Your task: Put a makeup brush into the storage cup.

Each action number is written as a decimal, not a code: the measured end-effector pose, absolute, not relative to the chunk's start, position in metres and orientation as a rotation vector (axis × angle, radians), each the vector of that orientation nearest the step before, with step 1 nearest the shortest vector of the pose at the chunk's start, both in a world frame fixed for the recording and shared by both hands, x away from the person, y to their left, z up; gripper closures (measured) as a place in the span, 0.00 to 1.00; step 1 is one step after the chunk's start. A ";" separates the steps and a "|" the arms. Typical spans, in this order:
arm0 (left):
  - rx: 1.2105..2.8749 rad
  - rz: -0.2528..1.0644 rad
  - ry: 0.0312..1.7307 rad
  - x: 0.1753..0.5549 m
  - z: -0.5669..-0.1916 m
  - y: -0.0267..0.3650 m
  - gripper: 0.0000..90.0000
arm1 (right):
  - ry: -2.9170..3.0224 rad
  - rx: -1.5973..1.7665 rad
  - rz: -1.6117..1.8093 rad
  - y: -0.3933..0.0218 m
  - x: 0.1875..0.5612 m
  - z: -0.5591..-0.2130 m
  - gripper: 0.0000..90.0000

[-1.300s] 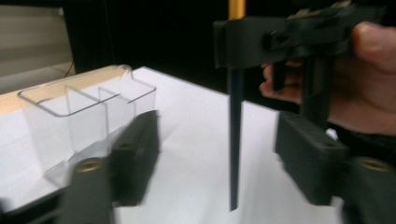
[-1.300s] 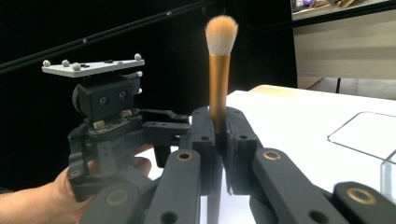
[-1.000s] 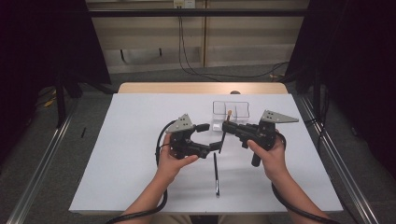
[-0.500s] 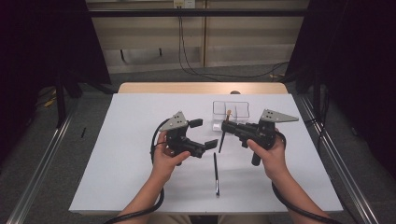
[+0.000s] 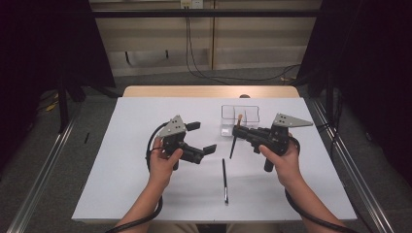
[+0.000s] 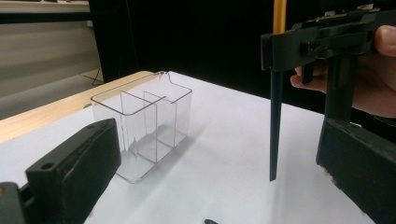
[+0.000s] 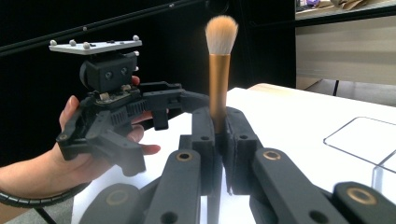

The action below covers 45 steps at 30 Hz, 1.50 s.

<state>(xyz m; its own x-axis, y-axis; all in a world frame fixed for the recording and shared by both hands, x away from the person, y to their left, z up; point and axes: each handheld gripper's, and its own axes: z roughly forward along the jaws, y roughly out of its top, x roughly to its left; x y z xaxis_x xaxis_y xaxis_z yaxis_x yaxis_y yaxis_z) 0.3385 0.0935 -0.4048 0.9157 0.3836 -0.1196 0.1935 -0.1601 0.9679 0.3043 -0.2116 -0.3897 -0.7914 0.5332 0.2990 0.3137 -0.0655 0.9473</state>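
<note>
My right gripper point(image 5: 236, 131) point(image 7: 217, 135) is shut on a makeup brush point(image 5: 232, 145) point(image 7: 218, 79). The brush stands upright, with pale bristles on top, a gold ferrule, and a thin black handle point(image 6: 275, 130) hanging just above the table. My left gripper point(image 5: 203, 137) point(image 6: 224, 140) is open to the left of the brush. Its jaws have just been opening and nothing is between them. From the right gripper view, the left gripper point(image 7: 168, 133) sits apart from the brush. A clear compartment organizer point(image 5: 240, 119) point(image 6: 144, 121) stands just behind the brush.
A second thin black stick point(image 5: 225, 179) lies on the white table point(image 5: 121, 170) in front of the grippers, pointing toward the front edge. The organizer's rim point(image 7: 364, 135) is at the right of the right gripper view. Dark curtains flank the table.
The left gripper's jaws spread wide and it drew away to the left of the brush handle. The right gripper kept still with the brush.
</note>
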 end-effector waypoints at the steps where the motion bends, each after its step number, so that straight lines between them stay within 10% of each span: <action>1: 1.744 0.180 0.439 0.338 -0.404 0.095 0.00 | 2.026 0.927 1.969 -0.212 0.304 -0.390 0.93; 45: 1.706 0.332 0.512 0.324 -0.394 0.181 0.00 | 2.023 0.922 1.953 -0.221 0.301 -0.390 0.93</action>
<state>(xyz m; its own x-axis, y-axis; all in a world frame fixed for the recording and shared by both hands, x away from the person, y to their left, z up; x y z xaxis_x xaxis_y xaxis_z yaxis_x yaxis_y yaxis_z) 0.3241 0.1807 -0.3942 0.8596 0.5073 -0.0605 0.1515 -0.1401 0.9785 0.3007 -0.2214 -0.3899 -0.7909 0.5421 0.2838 0.3028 -0.0563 0.9514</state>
